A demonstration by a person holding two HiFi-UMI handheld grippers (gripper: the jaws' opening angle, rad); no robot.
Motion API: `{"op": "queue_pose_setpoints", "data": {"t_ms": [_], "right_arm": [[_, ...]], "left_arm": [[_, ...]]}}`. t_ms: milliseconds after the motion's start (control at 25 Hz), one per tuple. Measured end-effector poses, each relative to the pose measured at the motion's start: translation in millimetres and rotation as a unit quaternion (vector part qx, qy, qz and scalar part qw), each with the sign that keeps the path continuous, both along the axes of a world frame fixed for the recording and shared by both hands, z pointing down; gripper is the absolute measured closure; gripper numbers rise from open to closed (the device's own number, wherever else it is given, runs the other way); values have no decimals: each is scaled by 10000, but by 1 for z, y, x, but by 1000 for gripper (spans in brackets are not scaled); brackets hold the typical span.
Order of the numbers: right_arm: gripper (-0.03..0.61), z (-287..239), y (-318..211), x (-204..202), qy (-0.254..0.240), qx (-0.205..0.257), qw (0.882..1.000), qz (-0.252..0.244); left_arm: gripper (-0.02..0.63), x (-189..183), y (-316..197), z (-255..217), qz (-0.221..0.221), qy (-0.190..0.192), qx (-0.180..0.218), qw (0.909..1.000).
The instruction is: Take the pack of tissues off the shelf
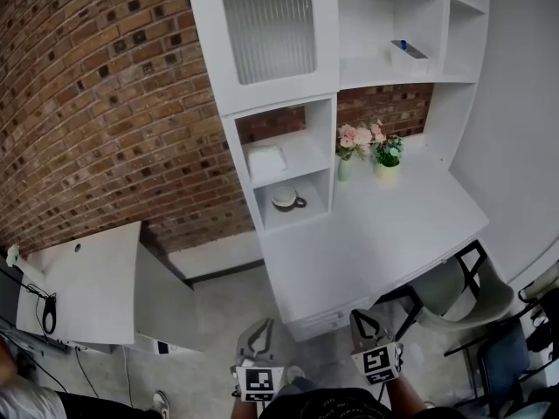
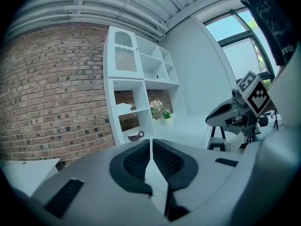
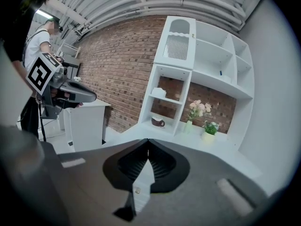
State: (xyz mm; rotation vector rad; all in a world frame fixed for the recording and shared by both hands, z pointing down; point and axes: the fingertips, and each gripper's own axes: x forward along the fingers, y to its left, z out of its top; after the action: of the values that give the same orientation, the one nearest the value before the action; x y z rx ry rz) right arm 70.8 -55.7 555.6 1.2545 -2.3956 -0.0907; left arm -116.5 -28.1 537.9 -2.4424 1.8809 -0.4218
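Desktop (image 1: 384,234) spreads wide beside the shelf (image 1: 306,152) holding tissues (image 1: 265,159).

A white shelf unit (image 1: 325,33) is standing against a brick wall (image 1: 105,103). A pack of tissues (image 1: 266,160) is lying in its open cubby, with a dark mug (image 1: 286,200) sitting at its six o'clock, one board lower. At the tissues' three o'clock, a vase of pink flowers (image 1: 349,151) and a potted plant (image 1: 388,157) are standing side by side on the desktop (image 1: 393,234).

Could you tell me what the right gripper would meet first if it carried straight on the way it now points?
Probably the white desk top, just ahead of the shut right gripper and in front of the dark mug. The white tissue pack sits one shelf higher. Depth is unclear.
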Motion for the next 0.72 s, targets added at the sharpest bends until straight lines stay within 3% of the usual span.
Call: {"op": "queue_pose_setpoints", "data": {"t_ms": [240,480,720], "right_arm": [[574,0,-23,-26,-7,32,9998,188],[574,-1,-42,-49,-132,15,9990,428],[574,4,-52,-65,-18,109,9988,485]], "left_arm": [[591,-29,-28,-4,104,157,64,9998],[591,-53,-52,-9,318,-3,74,9995],[591,-69,-69,-9,454,110,89,9989]]}}
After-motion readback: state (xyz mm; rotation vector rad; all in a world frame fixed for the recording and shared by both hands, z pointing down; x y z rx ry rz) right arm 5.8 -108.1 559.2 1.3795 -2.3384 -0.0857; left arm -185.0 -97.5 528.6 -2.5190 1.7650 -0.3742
